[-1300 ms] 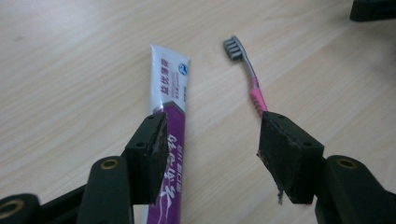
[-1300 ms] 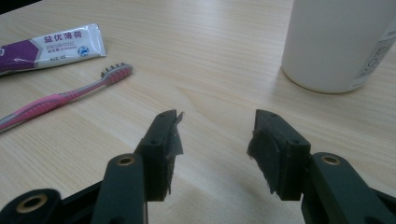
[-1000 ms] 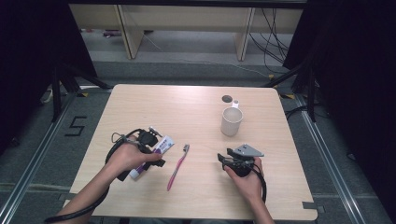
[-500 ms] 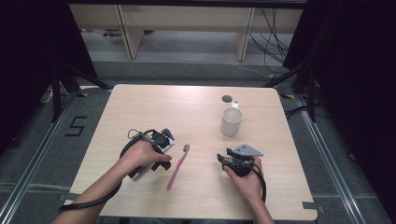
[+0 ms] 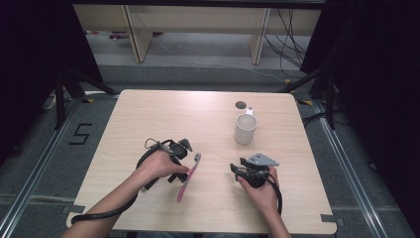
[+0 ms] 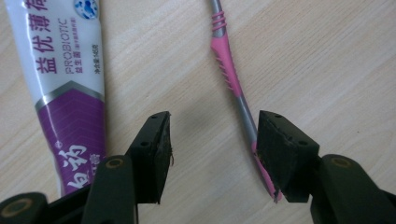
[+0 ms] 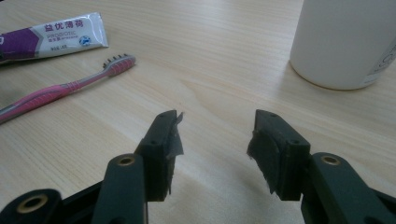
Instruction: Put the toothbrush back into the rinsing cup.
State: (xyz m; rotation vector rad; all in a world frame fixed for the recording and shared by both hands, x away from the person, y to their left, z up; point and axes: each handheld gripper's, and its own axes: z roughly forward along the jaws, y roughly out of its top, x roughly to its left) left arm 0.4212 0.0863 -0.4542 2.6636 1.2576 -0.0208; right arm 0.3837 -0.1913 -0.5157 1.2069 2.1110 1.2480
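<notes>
1. Toothpaste tube point(image 6: 65, 88): white upper part, purple lower part with a silver chevron band. Printed on it are Chinese characters, the word "PROBIOTIC", and a blue round emblem near the tube's flat end. The small print under the word is too fine to read.
2. Toothbrush point(image 5: 188, 171): pink handle with grey parts, dark bristles. It lies flat on the bench in the near-left part, head pointing towards the far edge, with the tube just beside it on its left.
3. Left gripper point(image 6: 212, 140): jaws apart, nothing clamped. In the left gripper view the toothbrush handle runs under the right-hand jaw, and the tube lies outside the other jaw. Bare wood shows in the gap.
4. Right gripper point(image 7: 215, 135): jaws apart, empty, low over the bench near the near-right part.
5. White cup point(image 5: 245, 129): upright, right of centre towards the far edge. A small dark round spot point(image 5: 240, 104) and a small white piece lie behind it.
6. Bench point(image 5: 148, 114): pale wood grain with rounded corners.
7. Room: grey floor with a "5" point(image 5: 81, 134) marked left of the bench, dark curtains at both sides, cables on the floor.
</notes>
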